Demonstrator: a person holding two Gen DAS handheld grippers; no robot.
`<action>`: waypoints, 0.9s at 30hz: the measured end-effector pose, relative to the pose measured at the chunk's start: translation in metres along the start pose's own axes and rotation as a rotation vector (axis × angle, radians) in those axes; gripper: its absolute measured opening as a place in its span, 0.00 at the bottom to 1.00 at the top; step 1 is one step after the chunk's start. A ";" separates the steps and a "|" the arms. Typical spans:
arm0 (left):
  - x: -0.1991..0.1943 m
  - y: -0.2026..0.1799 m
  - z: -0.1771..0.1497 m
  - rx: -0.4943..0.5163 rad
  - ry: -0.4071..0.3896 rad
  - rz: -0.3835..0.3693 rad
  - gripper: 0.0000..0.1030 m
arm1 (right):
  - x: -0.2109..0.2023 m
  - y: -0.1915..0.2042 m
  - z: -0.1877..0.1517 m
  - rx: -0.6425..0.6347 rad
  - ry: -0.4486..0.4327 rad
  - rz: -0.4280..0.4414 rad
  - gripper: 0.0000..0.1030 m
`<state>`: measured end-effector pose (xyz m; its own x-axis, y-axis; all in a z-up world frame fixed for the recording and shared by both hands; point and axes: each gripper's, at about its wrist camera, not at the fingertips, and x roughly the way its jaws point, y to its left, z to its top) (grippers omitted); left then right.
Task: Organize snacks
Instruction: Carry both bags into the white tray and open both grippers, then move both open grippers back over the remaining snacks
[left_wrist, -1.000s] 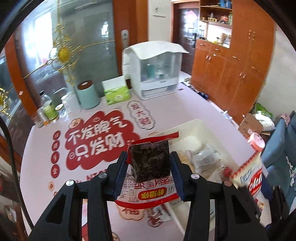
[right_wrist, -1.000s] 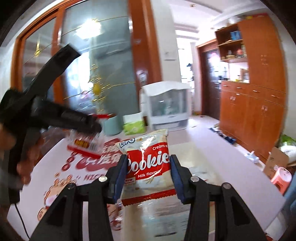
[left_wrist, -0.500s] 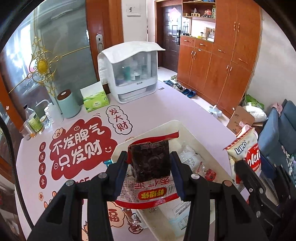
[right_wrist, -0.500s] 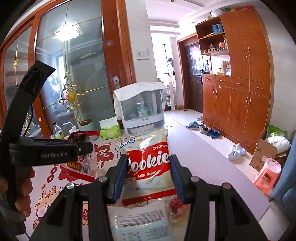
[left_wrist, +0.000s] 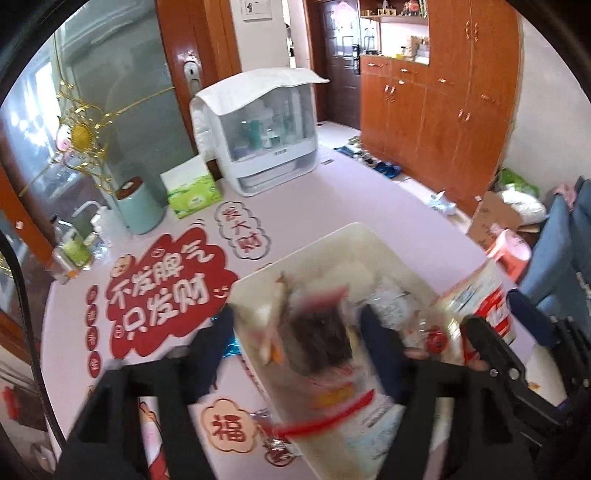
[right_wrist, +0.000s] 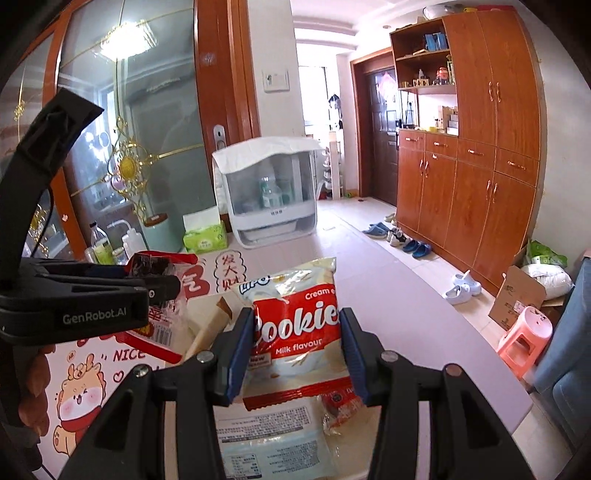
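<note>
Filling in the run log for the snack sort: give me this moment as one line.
left claw: opening, dark snack bag between fingers, over bin | right claw: shut on cookie bag

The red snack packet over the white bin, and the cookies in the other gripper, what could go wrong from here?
1. The left gripper is opening with the red snack packet between its fingers, near the white bin's left wall; it could catch the rim and fall onto the table.
2. The right gripper holds the cookie bag close beside the left one; the two could bump.
3. The bin already holds packets, so the cookie bag may perch on top.
</note>
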<state>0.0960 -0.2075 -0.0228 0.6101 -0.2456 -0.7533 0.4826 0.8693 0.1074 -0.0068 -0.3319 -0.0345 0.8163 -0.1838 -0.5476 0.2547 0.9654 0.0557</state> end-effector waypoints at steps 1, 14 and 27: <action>0.000 0.000 -0.001 0.006 -0.004 0.013 0.88 | 0.001 0.000 -0.001 -0.001 0.007 -0.003 0.50; 0.007 0.022 -0.015 -0.039 0.055 0.044 0.91 | -0.003 0.009 -0.008 -0.017 -0.007 -0.019 0.68; -0.003 0.033 -0.030 -0.023 0.062 0.068 0.91 | -0.004 0.029 -0.018 -0.041 0.016 -0.003 0.68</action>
<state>0.0911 -0.1647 -0.0363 0.6006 -0.1592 -0.7835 0.4263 0.8928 0.1453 -0.0120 -0.3002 -0.0455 0.8071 -0.1840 -0.5610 0.2353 0.9717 0.0198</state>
